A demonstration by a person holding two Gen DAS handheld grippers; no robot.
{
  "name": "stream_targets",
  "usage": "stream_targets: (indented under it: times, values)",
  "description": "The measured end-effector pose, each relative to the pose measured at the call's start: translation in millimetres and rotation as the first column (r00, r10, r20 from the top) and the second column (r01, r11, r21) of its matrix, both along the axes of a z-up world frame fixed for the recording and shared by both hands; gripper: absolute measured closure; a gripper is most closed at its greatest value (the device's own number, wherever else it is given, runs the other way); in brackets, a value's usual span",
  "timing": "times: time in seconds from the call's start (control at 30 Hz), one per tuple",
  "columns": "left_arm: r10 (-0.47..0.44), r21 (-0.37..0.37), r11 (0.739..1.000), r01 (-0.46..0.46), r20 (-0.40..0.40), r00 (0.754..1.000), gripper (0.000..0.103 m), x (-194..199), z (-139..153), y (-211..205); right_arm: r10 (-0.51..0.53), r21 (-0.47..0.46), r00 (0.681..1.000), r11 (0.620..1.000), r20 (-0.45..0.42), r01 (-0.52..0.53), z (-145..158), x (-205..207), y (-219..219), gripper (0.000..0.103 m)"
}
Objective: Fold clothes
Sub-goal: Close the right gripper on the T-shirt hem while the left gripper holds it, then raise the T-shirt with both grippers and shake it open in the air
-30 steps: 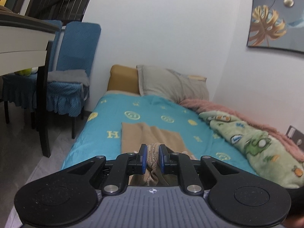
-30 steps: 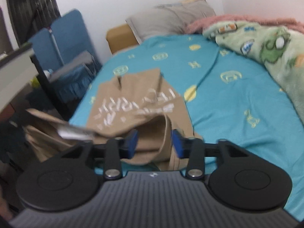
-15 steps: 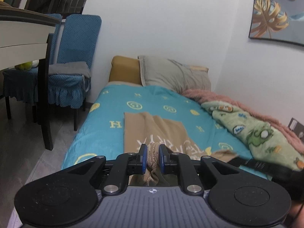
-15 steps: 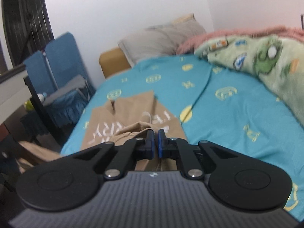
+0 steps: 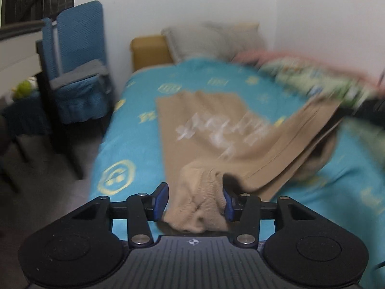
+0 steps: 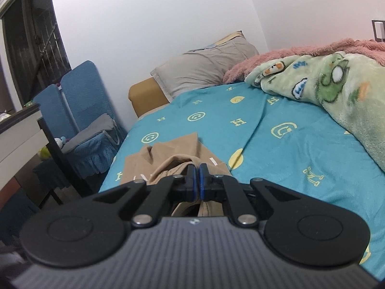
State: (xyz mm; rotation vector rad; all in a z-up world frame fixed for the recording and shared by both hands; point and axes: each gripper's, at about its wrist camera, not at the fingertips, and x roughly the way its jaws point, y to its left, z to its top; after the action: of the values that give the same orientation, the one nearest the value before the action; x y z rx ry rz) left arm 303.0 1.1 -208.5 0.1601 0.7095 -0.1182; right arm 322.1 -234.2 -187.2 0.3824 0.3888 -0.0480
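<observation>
A tan garment with white lettering (image 5: 216, 130) lies on the teal bed sheet (image 5: 134, 144), its right side lifted and stretched toward the right. My left gripper (image 5: 195, 201) is open, with a bunched ribbed edge of the garment lying between its blue fingers (image 5: 160, 198). My right gripper (image 6: 198, 183) is shut on a fold of the same garment (image 6: 168, 154), held just above the sheet (image 6: 288, 149). The left wrist view is motion-blurred.
Blue-covered chairs (image 5: 79, 55) and a dark-legged table (image 6: 21, 130) stand left of the bed. A grey pillow (image 6: 204, 72), a green cartoon blanket (image 6: 336, 86) and a pink blanket (image 6: 276, 57) lie at the head and right side. White walls lie behind.
My left gripper has opened, letting the bunched edge loose, and swung left. My right gripper closed on the garment half a second ago and has stayed shut, pulling it up and to the right.
</observation>
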Motion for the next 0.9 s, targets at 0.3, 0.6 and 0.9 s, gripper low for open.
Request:
stream_targets:
  times: [0.3,0.6,0.9]
  values:
    - [0.188,-0.110,0.978,-0.176,0.110,0.976,0.046,-3.8,19.2,33.0,-0.100,-0.062,0.978,0.994,-0.184,0.090,-28.3,13.6,-6.9,0.091]
    - [0.222,-0.189,0.965,-0.180,0.232,0.947,0.046,-12.1,44.3,34.9,-0.079,-0.255,0.959,0.967,-0.274,0.007,-48.8,26.9,18.0,0.023]
    - [0.228,-0.091,0.971,-0.221,0.079,0.970,0.045,4.8,21.1,36.0,-0.215,-0.192,0.956,0.965,-0.197,0.178,-45.6,38.5,-5.8,0.023]
